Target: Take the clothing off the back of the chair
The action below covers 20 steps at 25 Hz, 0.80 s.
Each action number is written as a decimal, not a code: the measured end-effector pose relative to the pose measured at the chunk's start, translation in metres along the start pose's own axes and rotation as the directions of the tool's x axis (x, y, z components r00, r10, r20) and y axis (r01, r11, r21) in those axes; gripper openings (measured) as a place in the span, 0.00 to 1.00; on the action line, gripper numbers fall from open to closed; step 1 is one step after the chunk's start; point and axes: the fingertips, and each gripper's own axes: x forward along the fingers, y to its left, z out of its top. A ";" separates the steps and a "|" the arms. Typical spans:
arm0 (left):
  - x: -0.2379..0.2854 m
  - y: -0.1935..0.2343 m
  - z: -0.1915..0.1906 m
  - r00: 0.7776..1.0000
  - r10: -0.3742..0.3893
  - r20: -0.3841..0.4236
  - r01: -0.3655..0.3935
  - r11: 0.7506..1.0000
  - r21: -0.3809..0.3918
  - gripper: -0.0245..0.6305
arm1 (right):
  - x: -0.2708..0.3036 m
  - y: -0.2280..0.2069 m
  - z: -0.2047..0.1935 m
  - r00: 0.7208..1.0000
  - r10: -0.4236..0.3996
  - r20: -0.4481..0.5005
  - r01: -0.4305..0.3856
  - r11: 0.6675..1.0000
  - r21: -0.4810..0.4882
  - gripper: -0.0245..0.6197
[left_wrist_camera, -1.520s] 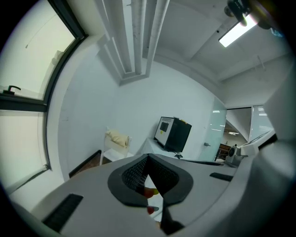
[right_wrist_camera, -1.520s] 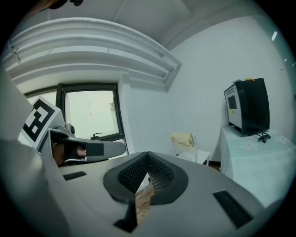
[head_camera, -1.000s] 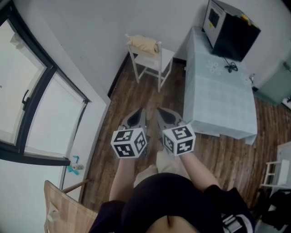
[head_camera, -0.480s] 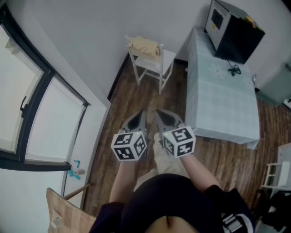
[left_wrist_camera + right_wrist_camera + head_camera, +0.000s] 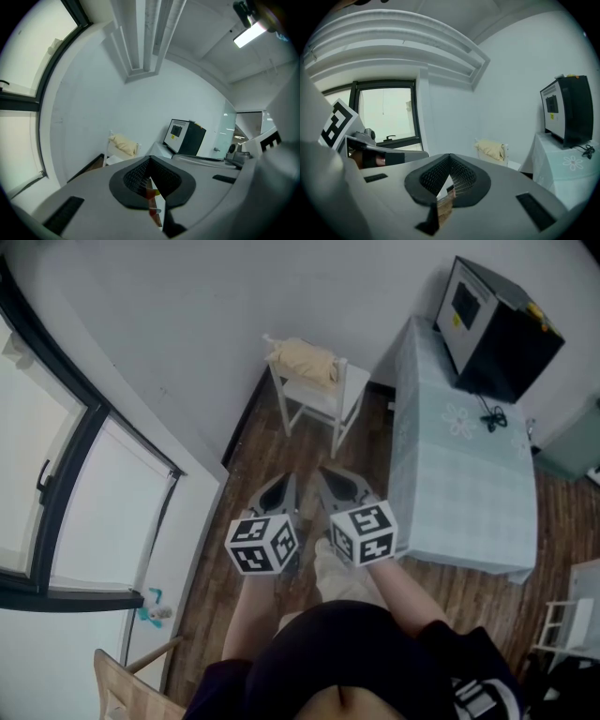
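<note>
Hanging over the back of the white chair (image 5: 323, 401) at the far wall, the beige clothing (image 5: 302, 359) is well apart from both grippers, straight ahead of them. The left gripper (image 5: 284, 486) and right gripper (image 5: 337, 482) sit side by side above the wooden floor (image 5: 267, 442), their fingers clenched shut on nothing. Right of the chair stands a cloth-covered tabletop (image 5: 459, 474) carrying a black appliance (image 5: 502, 329).

A dark plank floor (image 5: 267, 456) is seen, on which a white chair (image 5: 328, 395) is stood against the wall. Cream clothing (image 5: 302, 357) is draped over the chair's back. Just right of the chair a cloth-covered surface (image 5: 459, 484) is set, and a black box (image 5: 502, 329) and its cable (image 5: 489, 415) are carried on the side away from the chair.
</note>
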 end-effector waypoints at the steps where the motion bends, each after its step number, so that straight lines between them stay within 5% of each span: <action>1: 0.008 0.003 0.004 1.000 0.001 -0.001 -0.001 1.000 0.002 0.04 | 0.008 -0.005 0.002 1.000 0.002 -0.003 -0.002 1.000 0.002 0.05; 20: 0.156 0.039 0.072 0.999 0.040 0.021 -0.040 0.999 -0.015 0.04 | 0.131 -0.108 0.050 0.998 0.067 -0.018 -0.068 0.997 -0.029 0.05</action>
